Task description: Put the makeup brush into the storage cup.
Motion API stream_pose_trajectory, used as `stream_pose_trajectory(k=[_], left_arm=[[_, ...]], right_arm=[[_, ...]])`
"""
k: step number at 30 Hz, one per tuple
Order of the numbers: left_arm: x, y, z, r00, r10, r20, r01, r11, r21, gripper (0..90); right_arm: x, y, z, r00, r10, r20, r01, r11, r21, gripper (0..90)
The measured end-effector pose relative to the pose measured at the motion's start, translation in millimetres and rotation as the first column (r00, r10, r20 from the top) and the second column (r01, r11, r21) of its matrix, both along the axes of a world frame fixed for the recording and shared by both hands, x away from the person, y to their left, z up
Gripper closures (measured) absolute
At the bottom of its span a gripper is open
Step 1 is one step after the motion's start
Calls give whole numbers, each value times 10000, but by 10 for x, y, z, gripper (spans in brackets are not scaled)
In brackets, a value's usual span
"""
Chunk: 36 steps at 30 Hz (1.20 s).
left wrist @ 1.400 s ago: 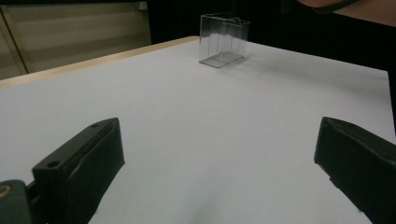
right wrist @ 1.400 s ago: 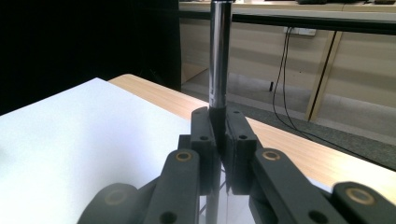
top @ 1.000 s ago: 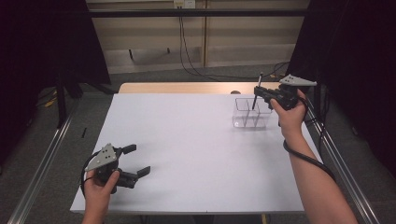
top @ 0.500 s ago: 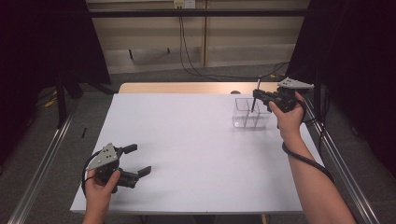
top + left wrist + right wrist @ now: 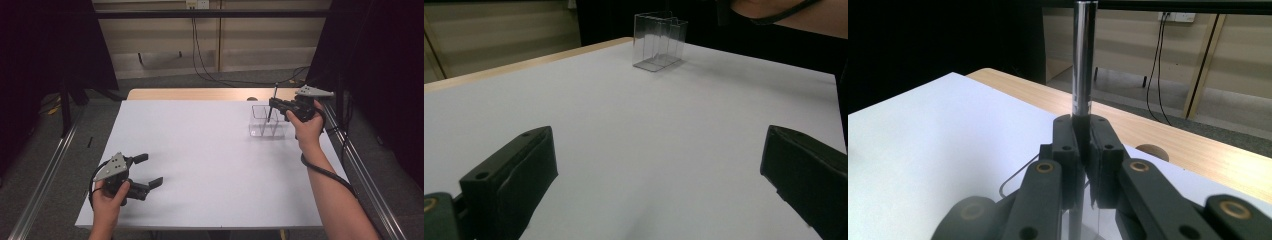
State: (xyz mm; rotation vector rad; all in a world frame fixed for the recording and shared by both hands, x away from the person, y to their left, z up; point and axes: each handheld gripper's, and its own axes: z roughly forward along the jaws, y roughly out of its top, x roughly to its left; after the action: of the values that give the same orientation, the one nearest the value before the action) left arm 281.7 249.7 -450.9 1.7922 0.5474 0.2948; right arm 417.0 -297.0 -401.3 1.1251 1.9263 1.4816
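A clear, divided plastic box (image 5: 265, 125) stands at the far right of the white table (image 5: 210, 150). Just above it my right gripper (image 5: 273, 103) is shut on a thin dark pen (image 5: 275, 90), which stands nearly upright with its lower end inside the box. In the right gripper view the pen (image 5: 1084, 60) rises from between the closed jaws of the right gripper (image 5: 1083, 135). My left gripper (image 5: 150, 169) rests open near the front left corner, nothing between its fingers. The left gripper view looks past the wide-open left gripper (image 5: 657, 142) to the box (image 5: 659, 40) far ahead.
A wooden strip (image 5: 200, 94) with a round cable hole (image 5: 252, 98) runs along the table's back edge. Metal rails (image 5: 45, 175) flank the table on the floor. Cables (image 5: 210, 75) hang at the back wall. The right forearm (image 5: 335, 200) lies along the right edge.
The right hand has shifted only slightly above the box, pen still gripped. The left hand and its gripper have stayed put.
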Motion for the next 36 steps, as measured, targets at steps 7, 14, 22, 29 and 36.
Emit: stream_pose_trajectory(k=[7,14,22,29,36], left_arm=[[-12,17,-3,10000,2,-11,-2,10000,-2,15],[-21,30,3,10000,33,-2,-33,10000,-61,15],[-30,40,6,10000,58,29,-57,10000,-34,15],[-24,29,0,10000,35,7,-35,10000,-72,15],[-22,25,-1,10000,46,7,-46,10000,-80,15]], right_arm=[[-3,2,-29,10000,-10,-94,10,10000,29,833],[-10,31,-57,9991,191,-392,-155,9958,900,491],[-26,72,-49,9990,255,-367,-219,9952,950,178],[-53,70,-41,9992,332,-233,-311,9957,870,83],[-76,76,-52,9990,345,-278,-324,9968,735,69]])
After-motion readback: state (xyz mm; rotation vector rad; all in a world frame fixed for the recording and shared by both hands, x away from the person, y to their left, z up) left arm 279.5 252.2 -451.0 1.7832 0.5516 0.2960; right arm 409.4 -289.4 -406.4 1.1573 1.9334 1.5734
